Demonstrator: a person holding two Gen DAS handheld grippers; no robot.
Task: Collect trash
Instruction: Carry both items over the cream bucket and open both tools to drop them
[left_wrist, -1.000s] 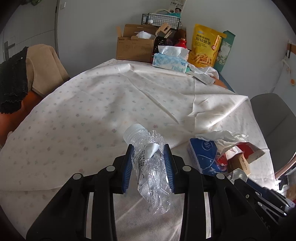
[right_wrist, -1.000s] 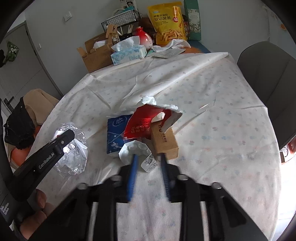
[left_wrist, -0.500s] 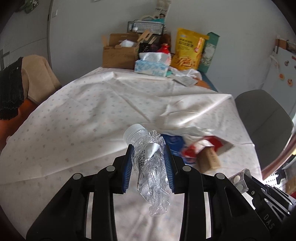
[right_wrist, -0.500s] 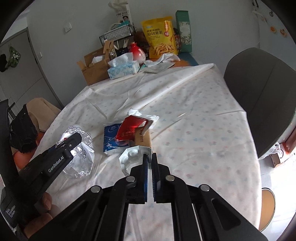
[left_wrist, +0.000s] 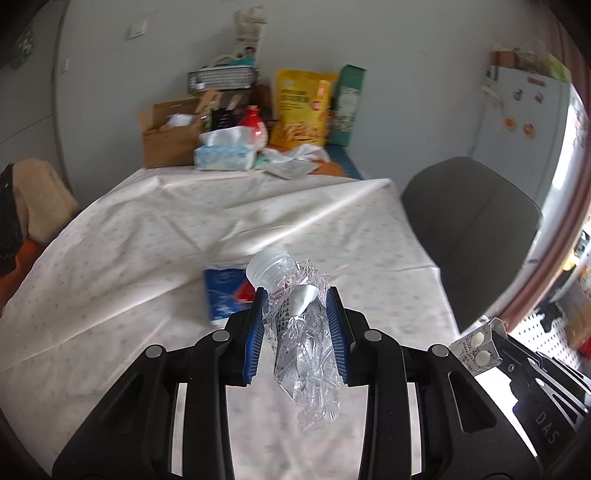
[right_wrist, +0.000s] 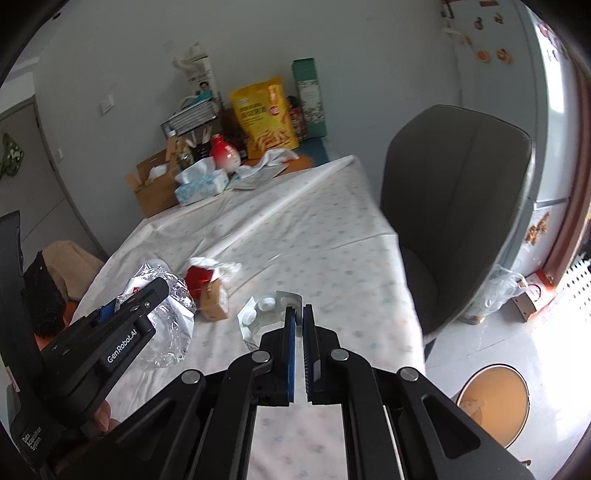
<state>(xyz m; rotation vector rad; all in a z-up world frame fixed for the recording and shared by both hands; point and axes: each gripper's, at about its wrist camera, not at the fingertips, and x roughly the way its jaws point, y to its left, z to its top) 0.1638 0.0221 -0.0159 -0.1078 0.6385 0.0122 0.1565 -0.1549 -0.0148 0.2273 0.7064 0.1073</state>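
A crushed clear plastic bottle (left_wrist: 295, 332), its white cap pointing away, sat clamped between the blue pads of the left gripper (left_wrist: 295, 321), held above the tablecloth (left_wrist: 147, 236). A foil blister pack (right_wrist: 266, 314) was pinched at its edge by the nearly closed right gripper (right_wrist: 299, 321). On the cloth behind lay a blue tissue packet (left_wrist: 221, 291), a red wrapper (right_wrist: 197, 278) and a small cardboard box (right_wrist: 214, 299); a grey chair (right_wrist: 454, 206) stood beside the table.

Worktop (left_wrist: 122, 236) covered by a creased white cloth with a pale dotted print. Far edge: open brown cardboard box (left_wrist: 168, 142), light-blue tissue box (left_wrist: 225, 155), crumpled white paper (left_wrist: 295, 158). Near centre: flat blue packet (left_wrist: 223, 295), red wrapper (right_wrist: 197, 278) touching small tan carton (right_wrist: 214, 301), lying just beside each other.
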